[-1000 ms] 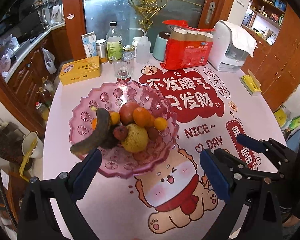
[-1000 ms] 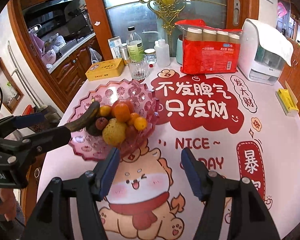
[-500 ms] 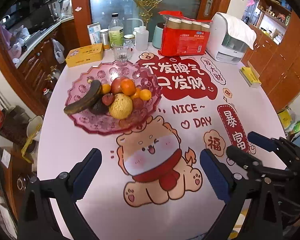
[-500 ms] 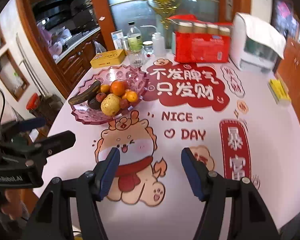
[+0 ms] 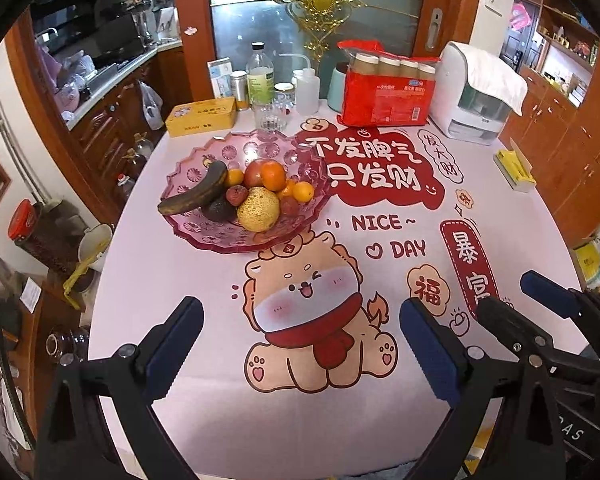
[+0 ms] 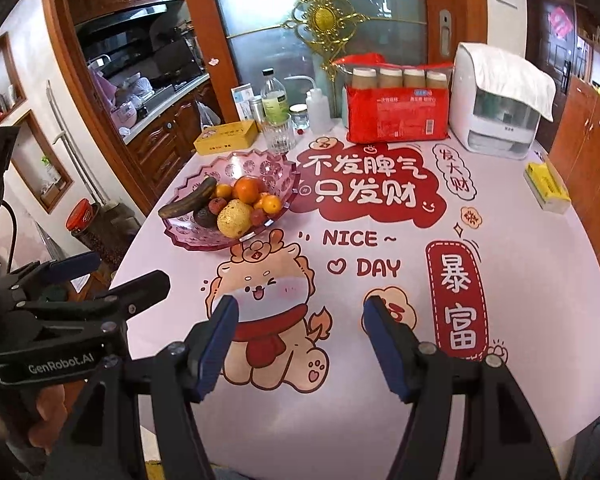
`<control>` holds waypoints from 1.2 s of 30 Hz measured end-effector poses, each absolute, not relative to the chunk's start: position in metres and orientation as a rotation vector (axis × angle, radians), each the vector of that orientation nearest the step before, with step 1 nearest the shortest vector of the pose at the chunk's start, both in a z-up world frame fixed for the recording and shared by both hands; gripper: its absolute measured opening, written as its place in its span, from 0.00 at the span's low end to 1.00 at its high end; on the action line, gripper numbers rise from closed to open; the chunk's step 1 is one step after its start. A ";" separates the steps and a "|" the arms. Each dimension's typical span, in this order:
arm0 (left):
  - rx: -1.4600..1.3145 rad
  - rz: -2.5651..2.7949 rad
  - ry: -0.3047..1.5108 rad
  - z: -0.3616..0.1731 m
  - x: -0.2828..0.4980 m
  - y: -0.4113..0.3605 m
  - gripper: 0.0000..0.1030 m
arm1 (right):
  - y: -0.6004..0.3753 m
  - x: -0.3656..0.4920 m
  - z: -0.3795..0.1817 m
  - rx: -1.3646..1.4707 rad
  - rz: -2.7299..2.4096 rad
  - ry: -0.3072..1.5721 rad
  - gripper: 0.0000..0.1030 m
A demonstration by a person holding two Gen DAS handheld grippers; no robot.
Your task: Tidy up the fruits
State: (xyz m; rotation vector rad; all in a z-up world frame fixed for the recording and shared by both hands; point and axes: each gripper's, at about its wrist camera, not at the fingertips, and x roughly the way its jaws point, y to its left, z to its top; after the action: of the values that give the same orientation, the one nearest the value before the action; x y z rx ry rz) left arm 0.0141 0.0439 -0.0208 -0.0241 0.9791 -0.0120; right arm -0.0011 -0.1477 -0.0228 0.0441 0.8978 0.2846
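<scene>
All the fruit, it seems, sits heaped in the pink bowl (image 5: 204,236) on the counter's (image 5: 204,432) far left. Both the left gripper (image 5: 300,344) and right gripper (image 6: 298,340) hover with fingers wide, empty; approach slowly, taking the blackened banana (image 5: 194,196) lengthwise

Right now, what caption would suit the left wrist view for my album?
Open left gripper above the cartoon tablecloth, pink fruit bowl beyond.
</scene>
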 end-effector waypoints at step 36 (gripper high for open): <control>-0.008 0.055 0.950 -0.010 0.011 0.047 0.95 | -0.142 0.004 -0.012 0.038 0.324 0.866 0.64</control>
State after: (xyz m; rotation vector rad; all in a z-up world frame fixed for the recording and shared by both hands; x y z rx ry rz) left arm 0.0112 0.0466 -0.0105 -0.0078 0.9497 0.0547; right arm 0.0041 -0.1420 -0.0124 0.0376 0.8660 0.3242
